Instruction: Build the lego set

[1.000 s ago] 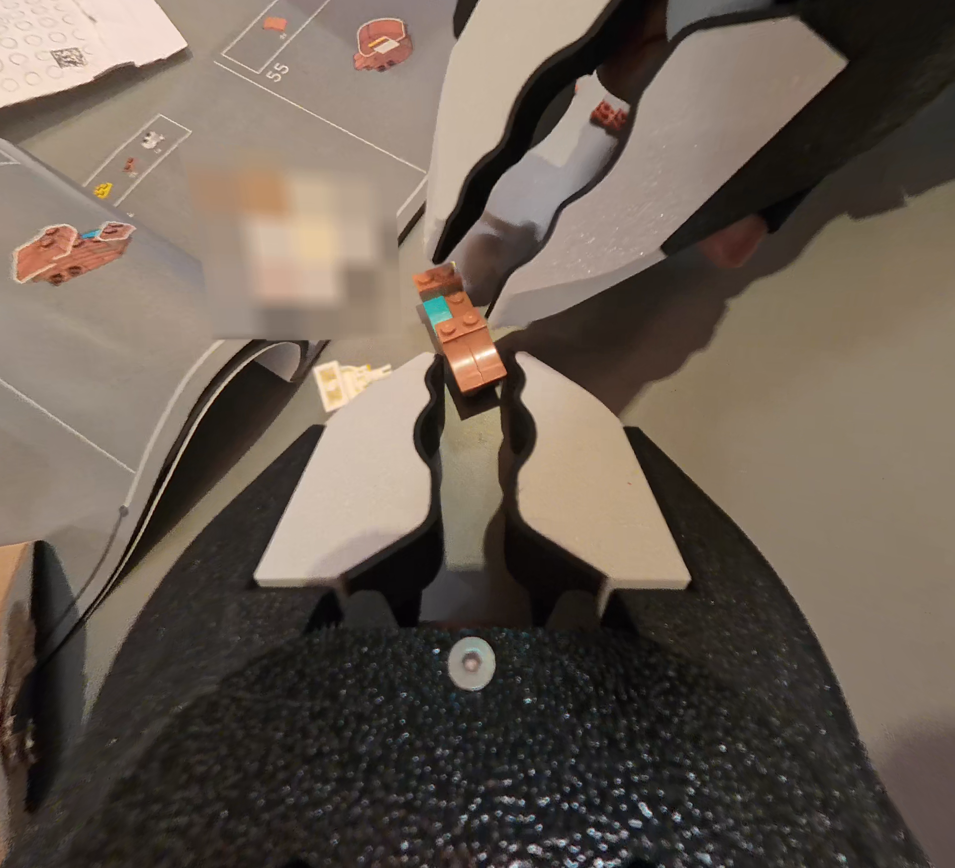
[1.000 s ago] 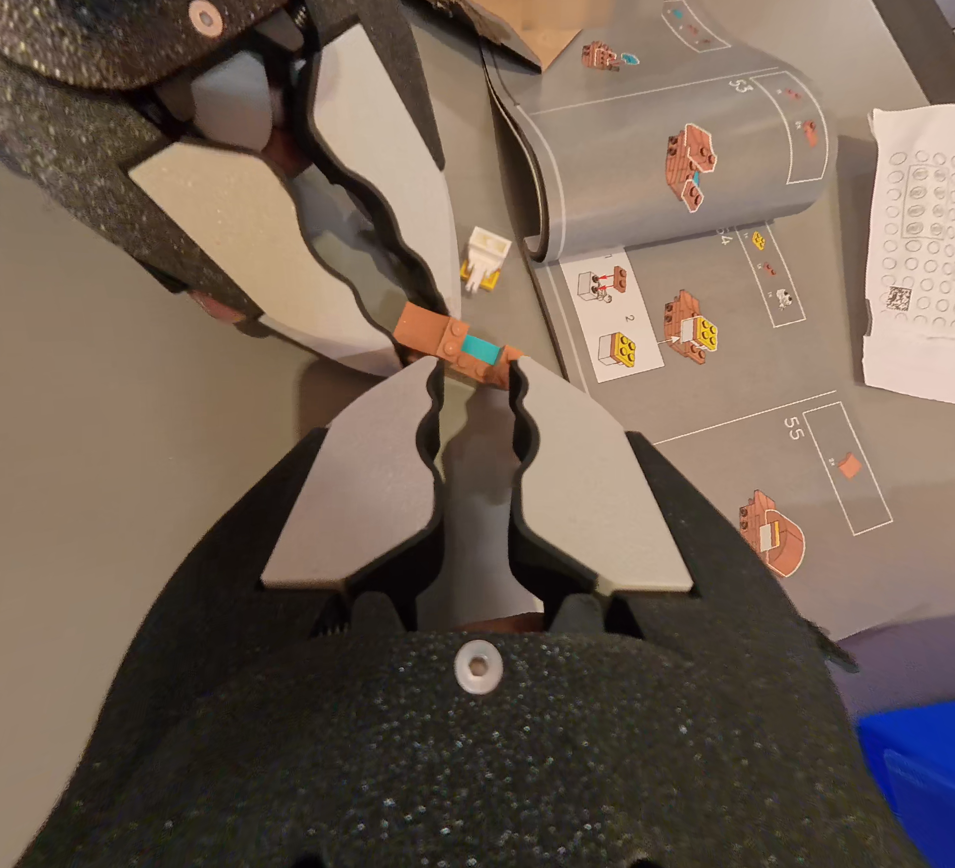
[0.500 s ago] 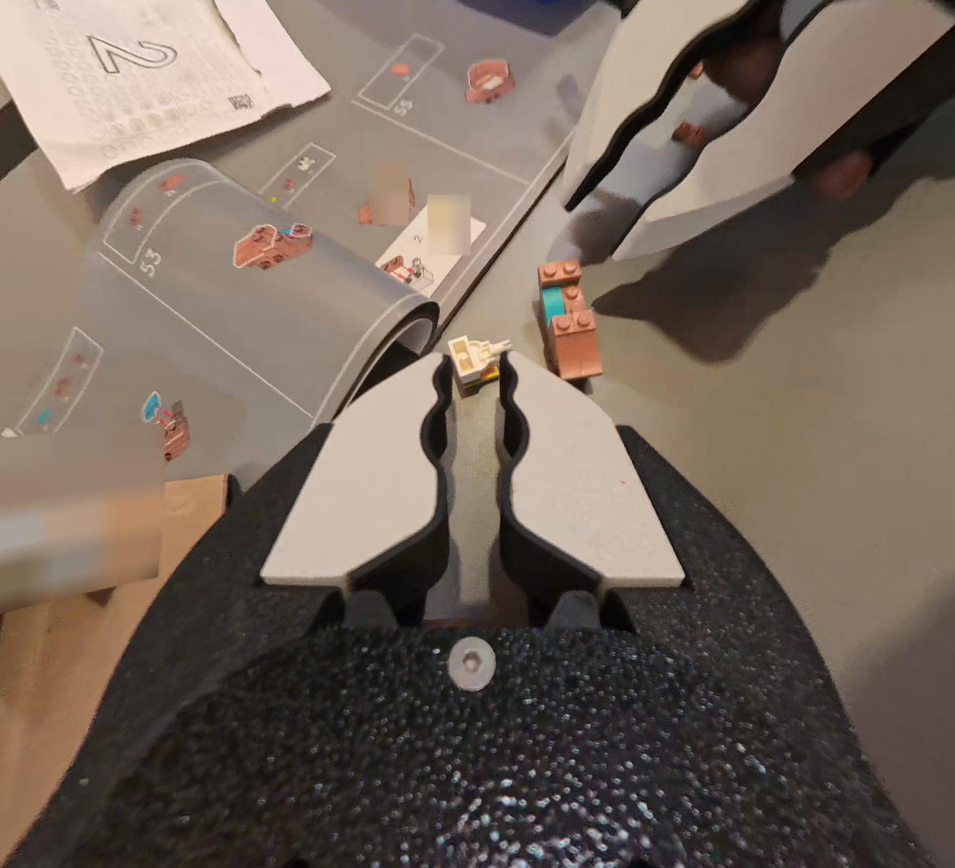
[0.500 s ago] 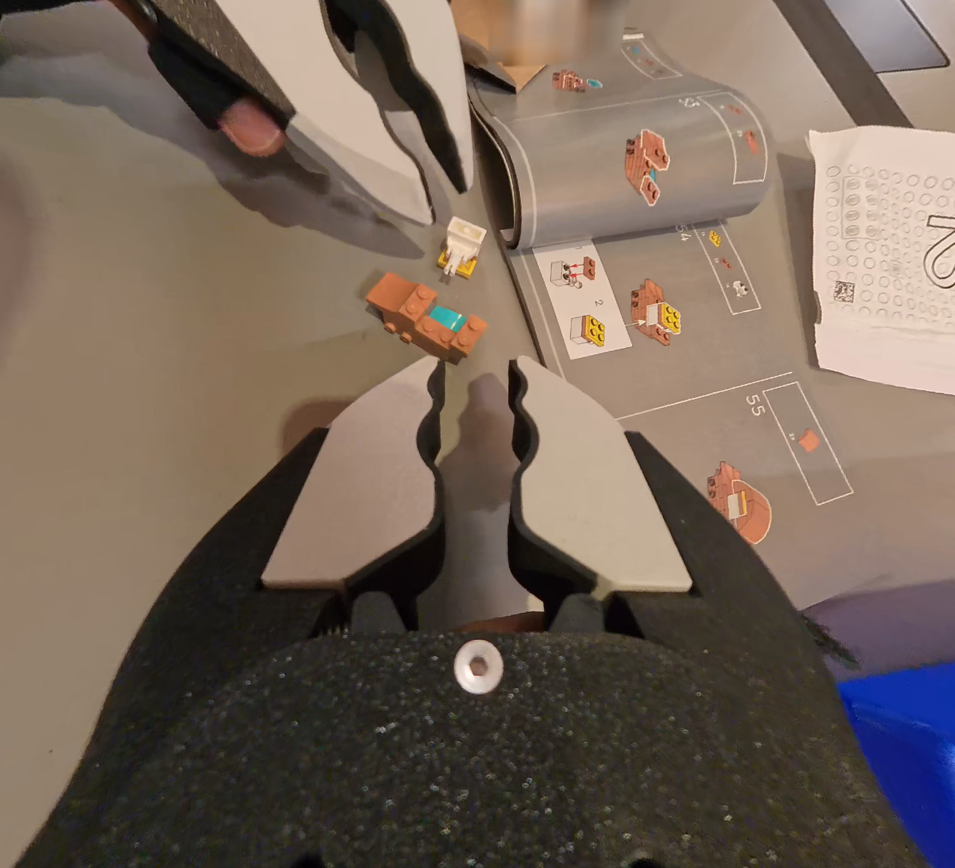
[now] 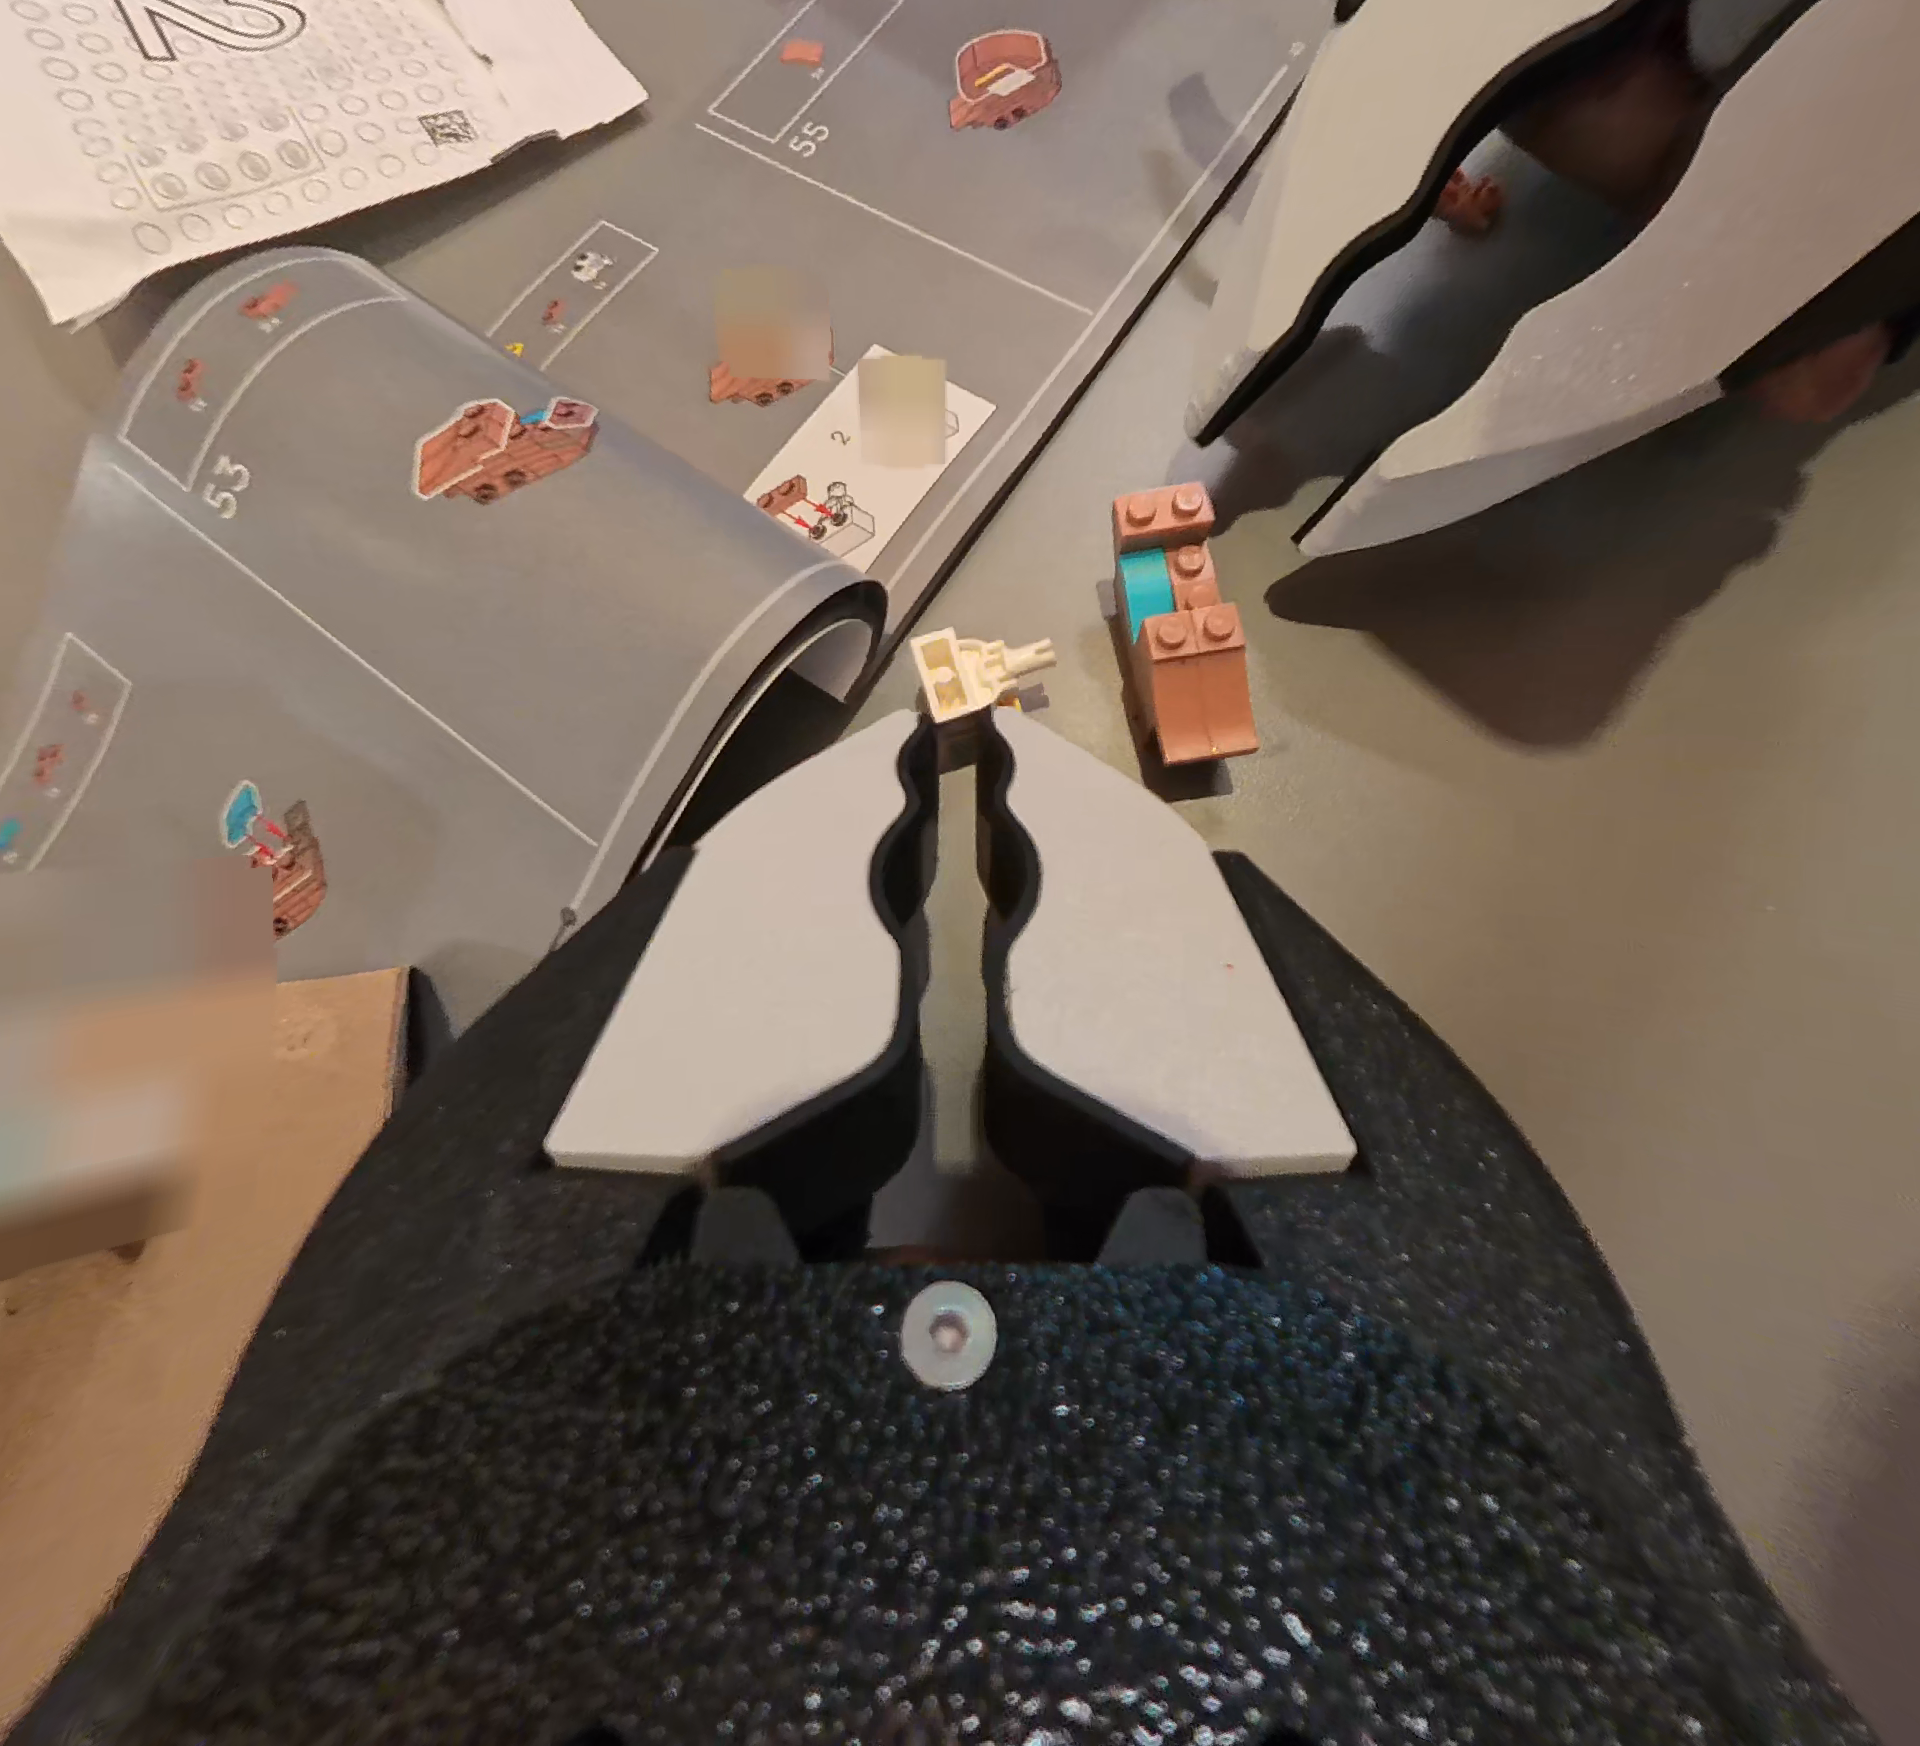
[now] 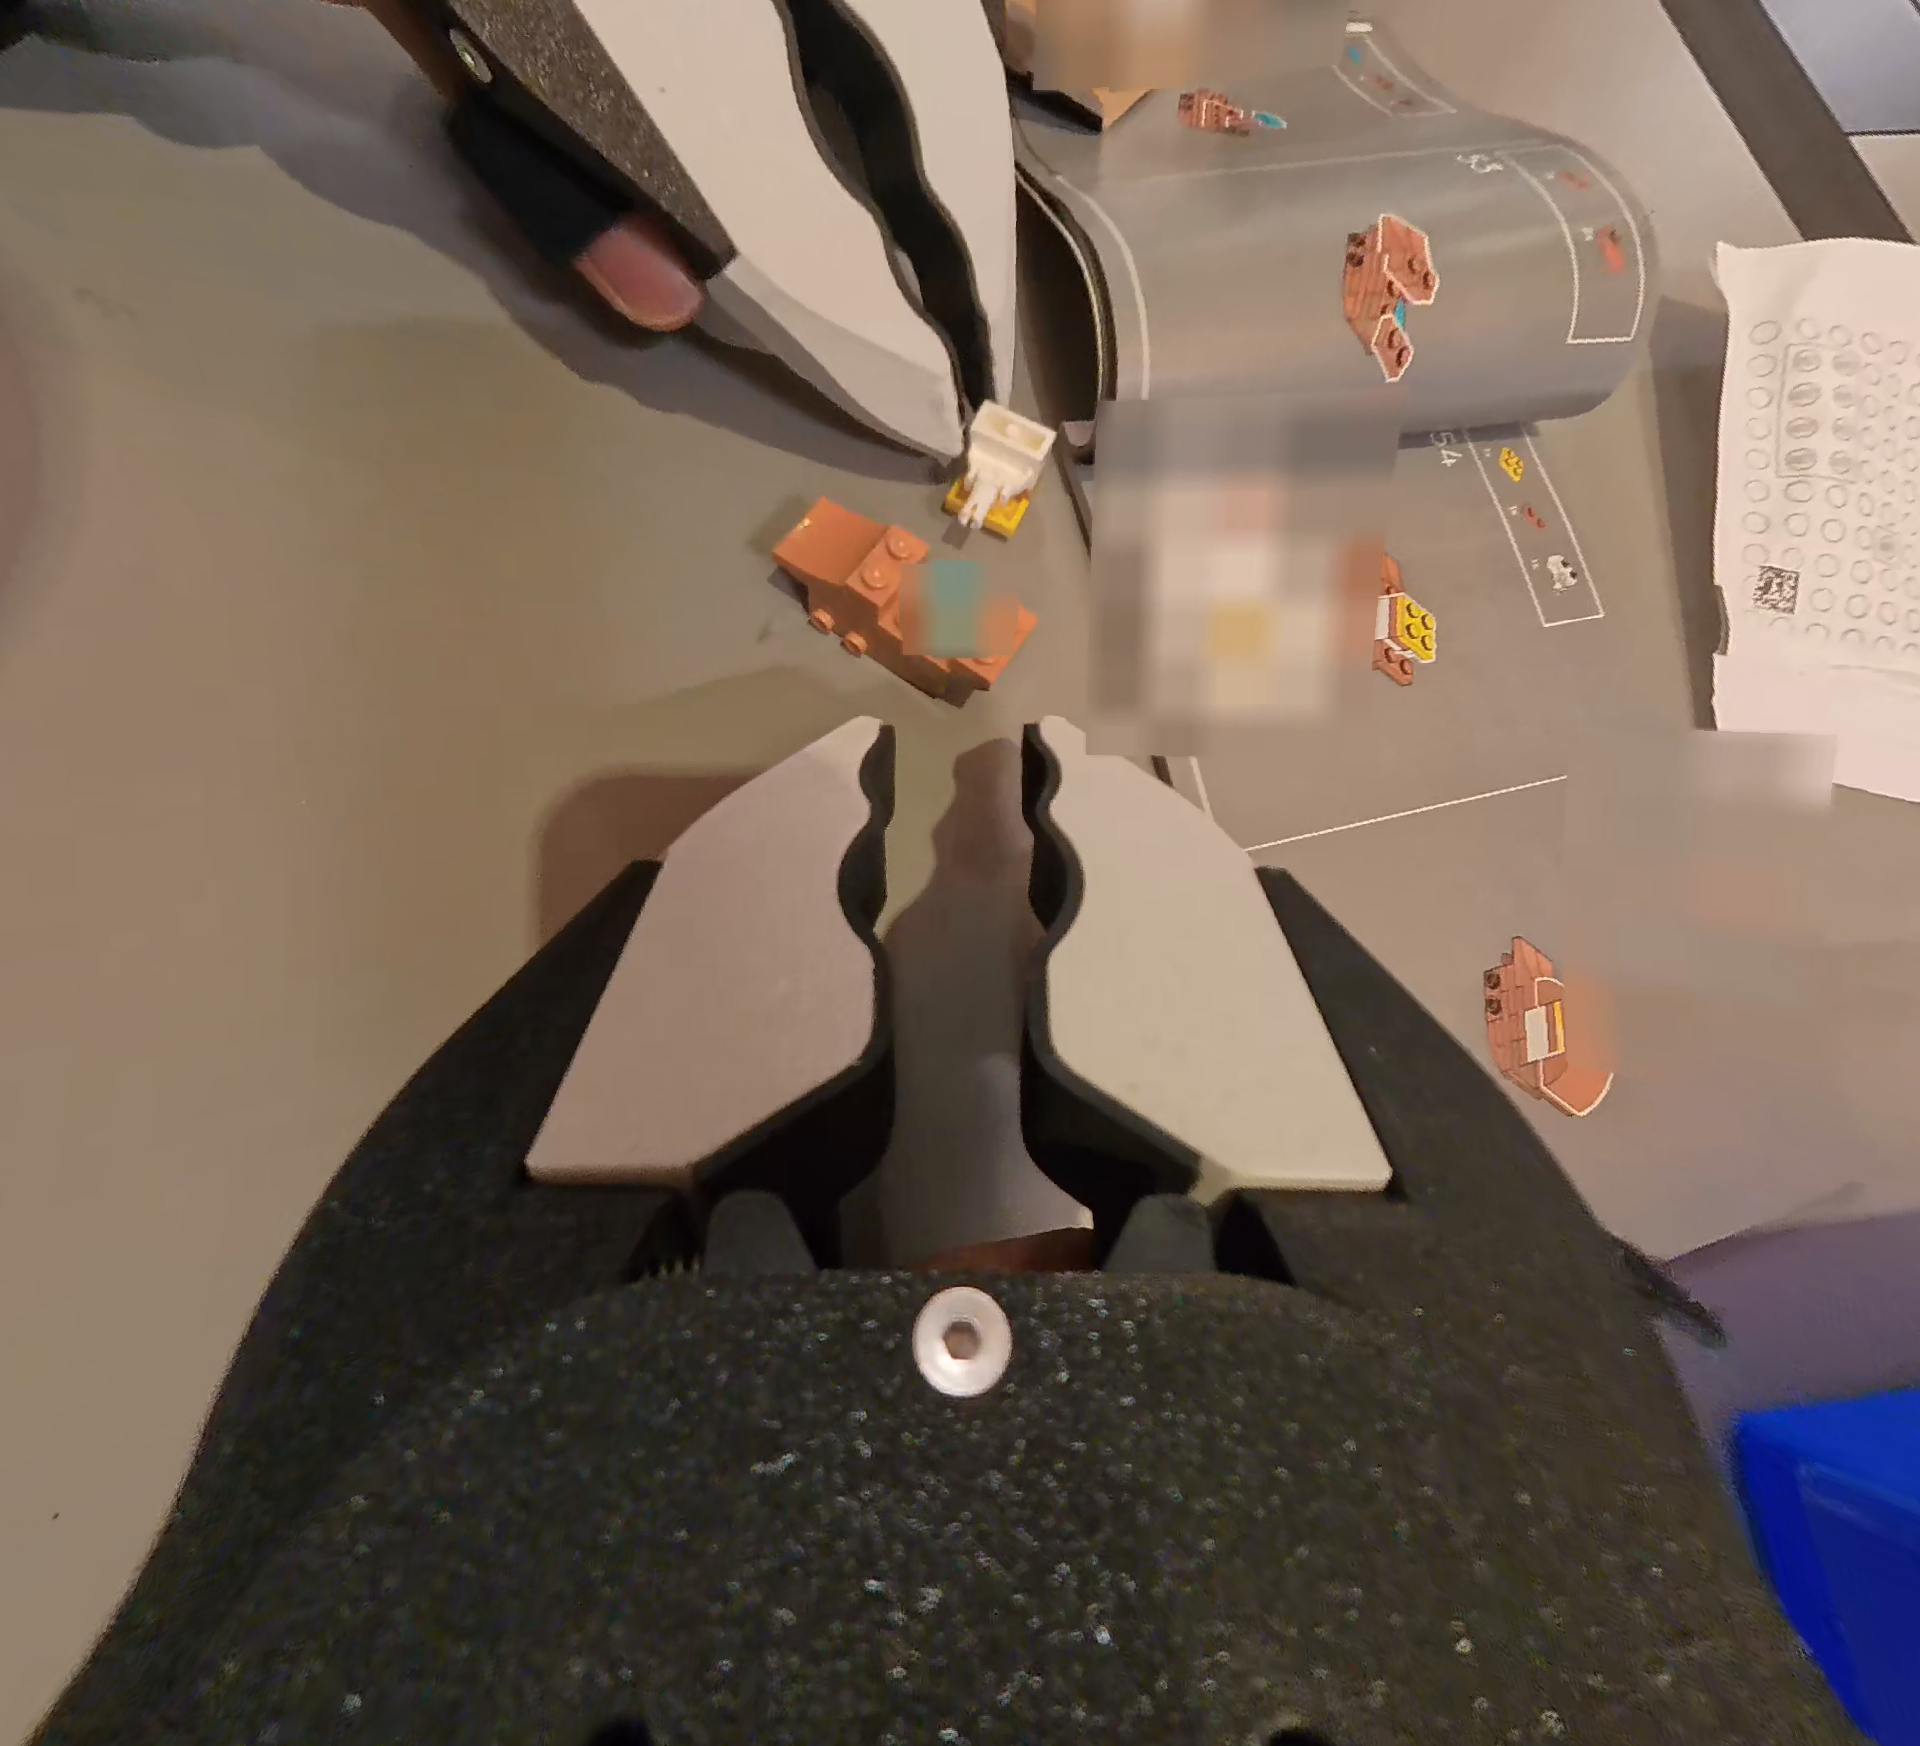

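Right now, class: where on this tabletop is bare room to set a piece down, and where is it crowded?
Free: grey tabletop left of the brown brick assembly. Crowded: between that assembly, the white-and-yellow brick piece, the left hand-held gripper and the instruction booklet.

A hobby tabletop — open brick-building instruction booklet, loose toy bricks.

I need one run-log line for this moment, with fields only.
left gripper: jaws shut on white brick piece | right gripper: jaws open, empty | brown brick model: on table, untouched
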`<state>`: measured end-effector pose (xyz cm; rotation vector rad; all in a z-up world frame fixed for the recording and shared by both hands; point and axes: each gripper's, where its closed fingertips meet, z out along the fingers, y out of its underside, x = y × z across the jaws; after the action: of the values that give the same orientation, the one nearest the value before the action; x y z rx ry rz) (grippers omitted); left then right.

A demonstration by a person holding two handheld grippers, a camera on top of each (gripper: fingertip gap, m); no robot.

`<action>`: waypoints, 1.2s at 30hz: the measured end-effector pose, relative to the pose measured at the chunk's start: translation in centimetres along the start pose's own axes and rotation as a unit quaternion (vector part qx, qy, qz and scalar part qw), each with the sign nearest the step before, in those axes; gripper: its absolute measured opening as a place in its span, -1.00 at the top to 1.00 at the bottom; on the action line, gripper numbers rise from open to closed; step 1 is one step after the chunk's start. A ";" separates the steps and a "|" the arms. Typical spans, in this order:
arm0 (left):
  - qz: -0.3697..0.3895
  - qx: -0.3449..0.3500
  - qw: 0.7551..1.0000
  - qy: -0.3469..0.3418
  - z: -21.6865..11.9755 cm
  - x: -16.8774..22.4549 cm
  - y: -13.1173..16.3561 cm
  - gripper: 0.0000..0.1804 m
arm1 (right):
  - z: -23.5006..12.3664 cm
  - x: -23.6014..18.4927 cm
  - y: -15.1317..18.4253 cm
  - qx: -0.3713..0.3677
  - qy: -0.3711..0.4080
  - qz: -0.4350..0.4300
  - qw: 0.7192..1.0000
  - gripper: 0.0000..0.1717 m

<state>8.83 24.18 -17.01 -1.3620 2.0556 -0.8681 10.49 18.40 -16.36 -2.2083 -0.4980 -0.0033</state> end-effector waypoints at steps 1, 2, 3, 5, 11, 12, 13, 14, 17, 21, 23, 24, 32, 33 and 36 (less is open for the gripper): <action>-0.004 0.003 1.000 0.003 0.0 0.1 -0.1 0.93 | 0.0 0.1 -0.1 0.004 0.004 -0.003 1.000 0.73; -0.006 0.006 1.000 0.005 0.0 0.1 -0.1 0.93 | -0.1 0.3 -0.3 0.009 0.009 -0.009 1.000 0.73; -0.009 0.010 1.000 0.006 0.0 0.1 -0.2 0.93 | -0.2 0.5 -0.4 0.015 0.017 -0.017 1.000 0.73; -0.031 0.029 0.999 0.016 -0.3 0.1 -0.8 0.93 | -0.4 1.1 -0.9 0.034 0.034 -0.039 0.998 0.73; -0.175 0.152 0.965 0.125 -2.5 0.7 -4.1 0.93 | -1.6 1.8 -4.0 0.146 0.079 -0.106 0.980 0.69; -0.201 0.176 0.951 0.158 -3.1 1.1 -4.8 1.00 | -1.9 1.7 -4.6 0.166 0.081 -0.114 0.976 0.68; -0.228 0.198 0.934 0.190 -3.5 1.5 -5.5 1.00 | -2.1 1.6 -5.1 0.185 0.086 -0.123 0.971 0.68; -0.251 0.213 0.919 0.217 -3.9 1.7 -5.9 1.00 | -2.4 1.6 -5.5 0.201 0.094 -0.135 0.966 0.68; -0.268 0.198 0.916 0.224 -3.3 1.8 -5.4 1.00 | -2.4 1.5 -5.7 0.208 0.105 -0.163 0.959 0.68; -0.216 0.167 0.946 0.173 -2.7 1.5 -4.5 1.00 | -1.9 2.4 -4.4 0.169 0.130 -0.185 0.959 0.68; -0.179 0.152 0.962 0.141 -2.5 1.3 -4.2 1.00 | -2.4 3.4 -3.6 0.143 0.155 -0.195 0.958 0.68; -0.160 0.144 0.969 0.125 -2.4 1.2 -4.0 1.00 | -3.0 4.2 -3.2 0.131 0.170 -0.191 0.958 0.68; -0.096 0.105 0.987 0.069 -1.3 1.1 -3.1 1.00 | -2.8 7.3 1.7 0.000 0.149 -0.025 0.989 0.70; -0.094 0.104 0.988 0.071 -1.2 1.2 -3.0 1.00 | -2.4 7.2 1.9 -0.014 0.139 -0.031 0.990 0.69; -0.084 0.103 0.989 0.063 -1.2 1.1 -3.0 1.00 | -1.7 8.1 1.9 -0.041 0.145 -0.021 0.988 0.67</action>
<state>9.38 22.51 -14.07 -1.4120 1.8999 -1.2318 18.87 18.88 -15.36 -2.2289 -0.3856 -0.3678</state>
